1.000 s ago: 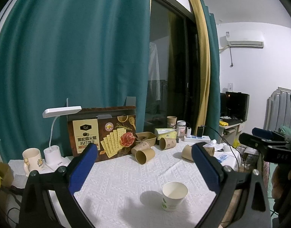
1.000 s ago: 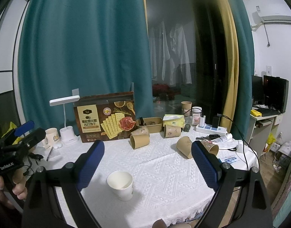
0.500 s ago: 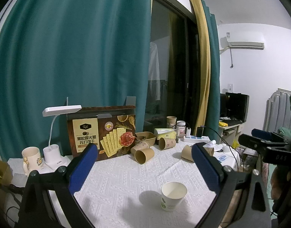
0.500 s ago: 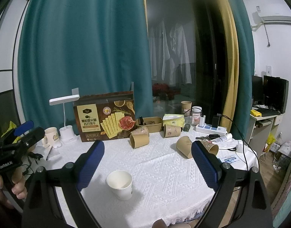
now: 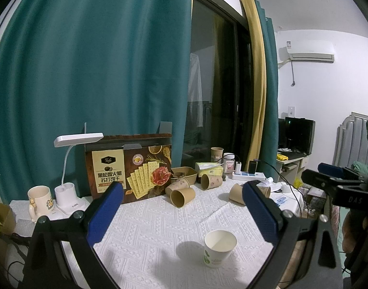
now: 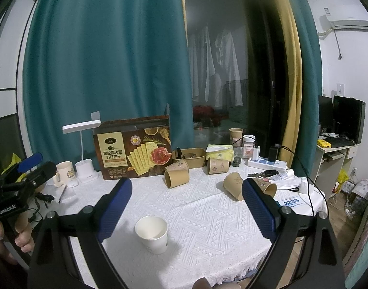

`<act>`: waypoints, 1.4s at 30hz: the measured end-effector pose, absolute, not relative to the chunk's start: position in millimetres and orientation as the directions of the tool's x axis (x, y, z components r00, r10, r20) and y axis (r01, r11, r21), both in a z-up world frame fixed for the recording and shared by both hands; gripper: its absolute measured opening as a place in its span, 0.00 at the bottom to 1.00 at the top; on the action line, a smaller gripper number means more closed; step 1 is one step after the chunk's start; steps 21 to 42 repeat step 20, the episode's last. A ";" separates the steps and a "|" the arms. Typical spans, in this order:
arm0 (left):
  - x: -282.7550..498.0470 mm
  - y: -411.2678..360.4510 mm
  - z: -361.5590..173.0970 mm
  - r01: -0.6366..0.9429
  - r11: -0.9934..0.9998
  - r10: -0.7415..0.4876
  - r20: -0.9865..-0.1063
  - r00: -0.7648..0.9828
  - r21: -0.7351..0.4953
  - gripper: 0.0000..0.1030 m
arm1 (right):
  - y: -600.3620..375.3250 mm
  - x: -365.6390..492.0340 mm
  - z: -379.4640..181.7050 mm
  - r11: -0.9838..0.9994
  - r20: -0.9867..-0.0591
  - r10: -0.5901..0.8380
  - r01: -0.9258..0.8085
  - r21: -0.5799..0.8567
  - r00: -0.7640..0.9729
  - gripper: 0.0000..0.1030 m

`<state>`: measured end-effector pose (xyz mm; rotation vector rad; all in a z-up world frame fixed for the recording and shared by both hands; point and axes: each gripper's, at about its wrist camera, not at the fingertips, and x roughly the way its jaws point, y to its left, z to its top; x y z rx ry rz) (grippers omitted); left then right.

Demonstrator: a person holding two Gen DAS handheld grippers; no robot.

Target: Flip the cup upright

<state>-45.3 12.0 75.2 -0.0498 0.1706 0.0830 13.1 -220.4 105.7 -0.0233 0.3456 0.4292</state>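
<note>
A white paper cup (image 5: pixel 218 248) (image 6: pixel 152 234) stands upright near the front of the white-clothed table (image 5: pixel 155 219) (image 6: pixel 208 216), its mouth facing up. My left gripper (image 5: pixel 184 210) hovers above and behind it, open, nothing between its blue pads. My right gripper (image 6: pixel 186 207) is open too, held above the table with the cup low between its fingers and nearer the left one. Each gripper shows at the edge of the other's view. Several brown paper cups (image 5: pixel 182 197) (image 6: pixel 176 178) lie on their sides farther back.
A cracker box (image 5: pixel 129 168) (image 6: pixel 133 149) stands at the back with a white desk lamp (image 5: pixel 68 192) and a mug (image 5: pixel 39 200) to its left. A brown tray (image 6: pixel 190 155), tissue pack (image 6: pixel 218 151) and power strip (image 6: pixel 265 163) line the back right. The table's edge runs close on the right.
Both views shift only slightly; the cup stays upright in place and both grippers remain open.
</note>
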 end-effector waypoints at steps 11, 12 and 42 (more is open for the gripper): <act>-45.4 12.1 75.2 -0.088 0.995 0.079 -0.173 0.982 -0.043 0.96 | -220.5 13.2 105.7 0.910 -0.334 0.404 -0.412 0.051 0.851 0.89; -45.5 12.0 75.2 -0.087 0.995 0.078 -0.173 0.982 -0.044 0.96 | -220.4 13.1 105.7 0.910 -0.333 0.404 -0.412 0.050 0.852 0.89; -48.8 6.7 73.0 -0.080 0.996 0.071 -0.173 0.982 -0.043 0.96 | -219.9 13.0 105.6 0.910 -0.334 0.404 -0.411 0.051 0.852 0.89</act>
